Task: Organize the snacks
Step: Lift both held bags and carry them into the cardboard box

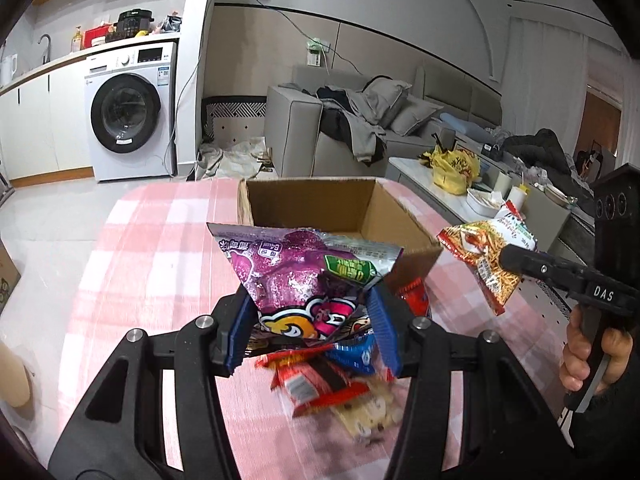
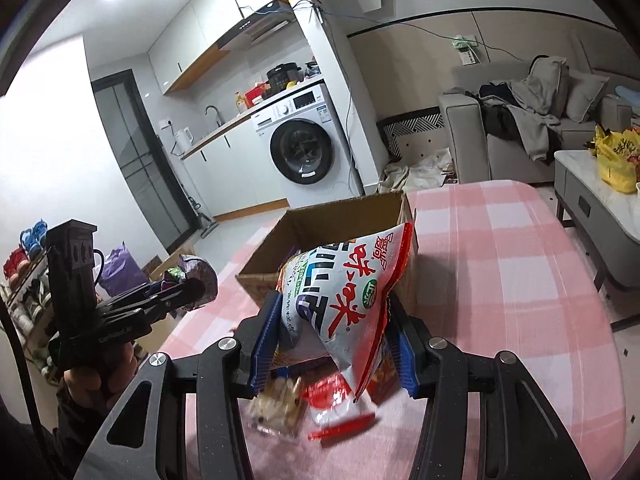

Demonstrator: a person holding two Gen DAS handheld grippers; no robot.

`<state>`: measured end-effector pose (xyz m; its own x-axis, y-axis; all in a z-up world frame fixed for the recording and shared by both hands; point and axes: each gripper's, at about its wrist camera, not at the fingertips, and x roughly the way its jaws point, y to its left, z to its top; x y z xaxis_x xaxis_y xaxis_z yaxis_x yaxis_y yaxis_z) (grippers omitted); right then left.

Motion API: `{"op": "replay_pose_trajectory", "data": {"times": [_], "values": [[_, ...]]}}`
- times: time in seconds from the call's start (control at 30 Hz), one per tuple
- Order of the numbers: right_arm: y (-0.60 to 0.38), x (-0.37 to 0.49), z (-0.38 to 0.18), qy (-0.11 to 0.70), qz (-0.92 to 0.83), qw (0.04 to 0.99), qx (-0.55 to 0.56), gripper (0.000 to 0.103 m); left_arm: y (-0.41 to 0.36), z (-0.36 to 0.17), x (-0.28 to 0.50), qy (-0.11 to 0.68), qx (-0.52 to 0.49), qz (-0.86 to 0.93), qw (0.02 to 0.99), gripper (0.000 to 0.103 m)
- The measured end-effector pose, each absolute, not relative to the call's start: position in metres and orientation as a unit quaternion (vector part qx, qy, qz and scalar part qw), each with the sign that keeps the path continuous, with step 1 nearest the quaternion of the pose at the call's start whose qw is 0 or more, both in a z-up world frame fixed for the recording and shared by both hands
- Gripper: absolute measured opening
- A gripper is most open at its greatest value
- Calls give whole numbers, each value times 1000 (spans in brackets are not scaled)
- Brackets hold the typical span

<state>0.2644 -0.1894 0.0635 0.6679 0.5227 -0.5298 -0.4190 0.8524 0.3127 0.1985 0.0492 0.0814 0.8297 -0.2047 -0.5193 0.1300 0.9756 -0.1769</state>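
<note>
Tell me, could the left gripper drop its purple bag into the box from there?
Probably yes. The left gripper holds the purple bag just before the open box, and nothing stands between them.

Home: washing machine point(image 1: 128, 114), sofa point(image 1: 360, 128).

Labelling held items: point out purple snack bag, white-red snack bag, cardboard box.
purple snack bag point(image 1: 296, 276), left wrist view, glittery front.
white-red snack bag point(image 2: 344, 292), right wrist view, printed face.
cardboard box point(image 1: 312, 204), left wrist view, inner back wall.
</note>
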Motion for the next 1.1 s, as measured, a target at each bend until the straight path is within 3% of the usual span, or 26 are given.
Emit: {"op": "replay_pose_trajectory", "data": {"times": [0.5, 1.1], "values": [[-172, 309, 71, 322, 249, 909, 90, 50, 47, 107, 266, 272, -54, -82, 957, 49], [-156, 361, 53, 341, 239, 905, 87, 50, 32, 91, 353, 288, -40, -69, 954, 49]]}}
